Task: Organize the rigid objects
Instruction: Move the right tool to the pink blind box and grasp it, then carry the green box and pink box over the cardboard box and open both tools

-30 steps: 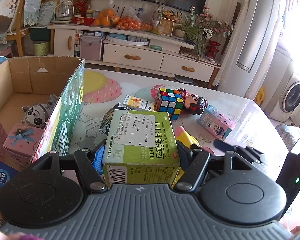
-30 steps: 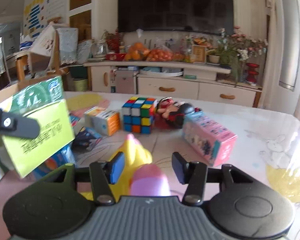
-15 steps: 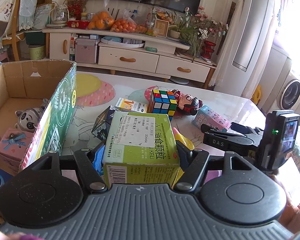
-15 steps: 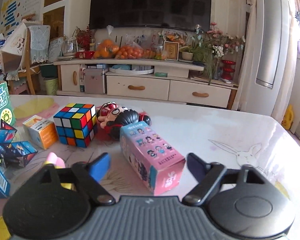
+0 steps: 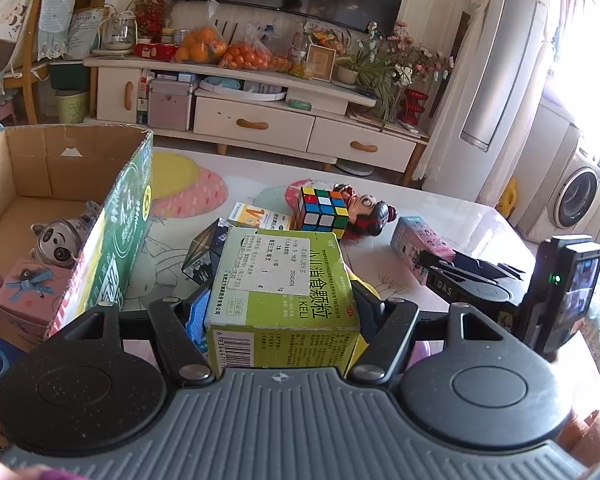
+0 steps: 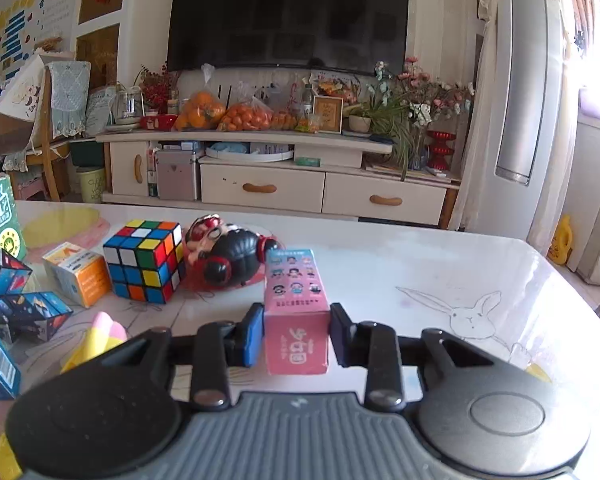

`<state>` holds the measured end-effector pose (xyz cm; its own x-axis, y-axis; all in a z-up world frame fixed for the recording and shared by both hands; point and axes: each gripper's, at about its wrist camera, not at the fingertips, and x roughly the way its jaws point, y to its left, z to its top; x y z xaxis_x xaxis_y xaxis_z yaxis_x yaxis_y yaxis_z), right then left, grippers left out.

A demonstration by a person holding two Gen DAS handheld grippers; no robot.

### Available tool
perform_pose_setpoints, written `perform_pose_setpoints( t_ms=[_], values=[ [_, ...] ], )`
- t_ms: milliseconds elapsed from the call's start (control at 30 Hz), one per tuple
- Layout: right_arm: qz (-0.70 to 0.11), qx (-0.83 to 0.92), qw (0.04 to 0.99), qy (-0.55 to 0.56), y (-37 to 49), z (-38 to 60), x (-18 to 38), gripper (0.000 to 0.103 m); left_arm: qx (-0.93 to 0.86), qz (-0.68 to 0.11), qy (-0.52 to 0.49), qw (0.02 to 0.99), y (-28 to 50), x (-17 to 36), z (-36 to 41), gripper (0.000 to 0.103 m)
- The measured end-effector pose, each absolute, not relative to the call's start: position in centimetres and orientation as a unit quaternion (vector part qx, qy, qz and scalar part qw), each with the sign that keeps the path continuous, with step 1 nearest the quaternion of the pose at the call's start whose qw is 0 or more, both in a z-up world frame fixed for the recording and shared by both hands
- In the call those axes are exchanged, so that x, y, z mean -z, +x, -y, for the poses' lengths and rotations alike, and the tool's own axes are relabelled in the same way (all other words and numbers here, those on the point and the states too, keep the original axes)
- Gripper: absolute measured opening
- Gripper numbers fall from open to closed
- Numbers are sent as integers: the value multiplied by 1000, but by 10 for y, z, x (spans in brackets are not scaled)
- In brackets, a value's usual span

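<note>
My left gripper [image 5: 281, 314] is shut on a green medicine box [image 5: 280, 268], held above the table beside the open cardboard carton [image 5: 40, 156]. In the right wrist view my right gripper [image 6: 296, 334] has its jaws closing on a pink cartoon-print box [image 6: 294, 280] lying on the table, blue pads [image 6: 252, 334] against both its long sides. The left wrist view shows that pink box [image 5: 414, 234] at the right, with the right gripper's fingers over its near end.
On the table lie a Rubik's cube [image 6: 144, 266], a red-and-black doll [image 6: 224, 260], an orange-white carton [image 6: 76, 276], a dark folding cube [image 6: 20, 304] and a yellow-pink toy [image 6: 96, 340]. The carton holds a panda toy [image 5: 58, 240] and a pink gift box [image 5: 28, 296].
My right gripper swung rightwards from the yellow-pink toy to the pink cartoon box, then closed on it. The left gripper kept still with the green box.
</note>
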<state>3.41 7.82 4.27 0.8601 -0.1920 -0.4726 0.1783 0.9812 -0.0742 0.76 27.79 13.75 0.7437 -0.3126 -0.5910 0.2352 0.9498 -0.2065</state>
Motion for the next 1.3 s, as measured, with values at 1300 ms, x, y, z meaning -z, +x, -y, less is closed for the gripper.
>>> perform_pose_setpoints(
  t_ms=[1300],
  values=[
    [-207, -177, 962, 11, 60, -297, -133, 33, -40, -289, -92, 952, 23, -158, -415, 85]
  ],
)
